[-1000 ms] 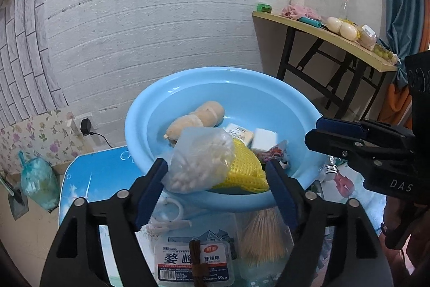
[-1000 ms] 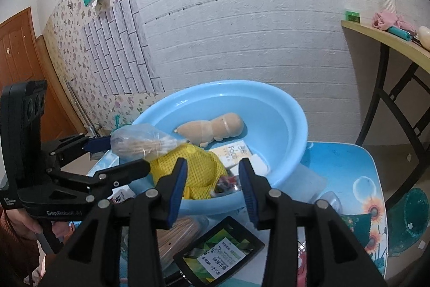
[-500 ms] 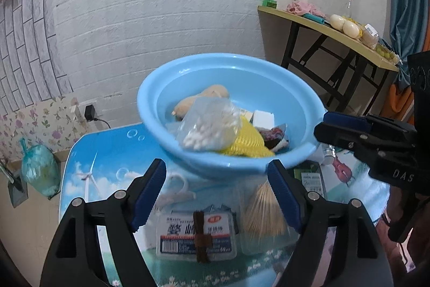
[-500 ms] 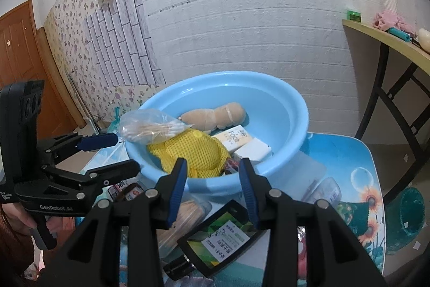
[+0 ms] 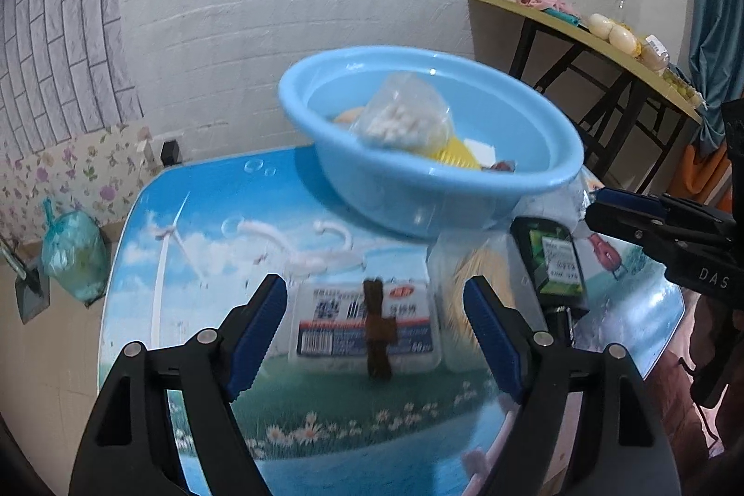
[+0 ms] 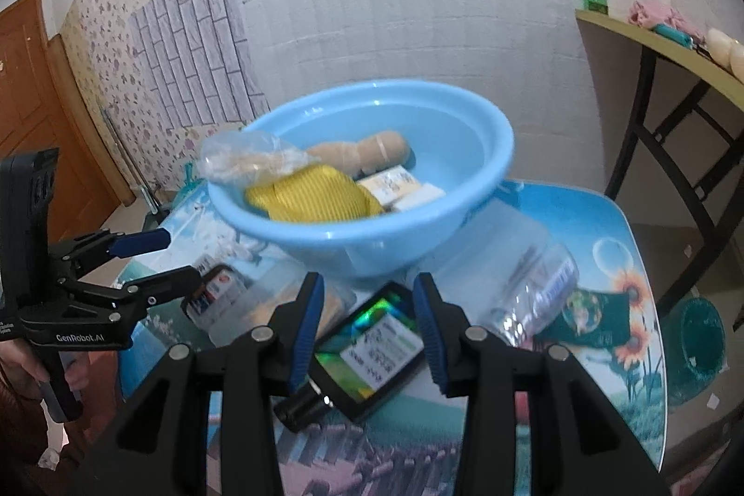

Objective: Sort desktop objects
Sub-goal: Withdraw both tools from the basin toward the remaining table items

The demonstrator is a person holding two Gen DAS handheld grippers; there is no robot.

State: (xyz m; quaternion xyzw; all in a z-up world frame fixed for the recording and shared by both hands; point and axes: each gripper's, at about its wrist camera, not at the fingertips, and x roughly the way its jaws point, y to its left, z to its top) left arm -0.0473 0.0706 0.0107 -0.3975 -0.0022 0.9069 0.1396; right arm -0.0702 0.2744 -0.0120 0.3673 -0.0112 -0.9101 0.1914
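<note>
A light-blue basin sits at the back of the desk, already holding a clear bag of white pellets, a yellow mesh pouch, a tan wooden piece and small boxes. Still on the desk in front of it lie a labelled floss-pick box, a bag of toothpicks, a dark bottle with a green label and a clear plastic bottle. The left claw hangs wide and empty above the floss-pick box; the right claw stands narrow, gripping nothing, over the dark bottle. White brick-pattern wall, floral wallpaper and a wooden side table frame the room.
</note>
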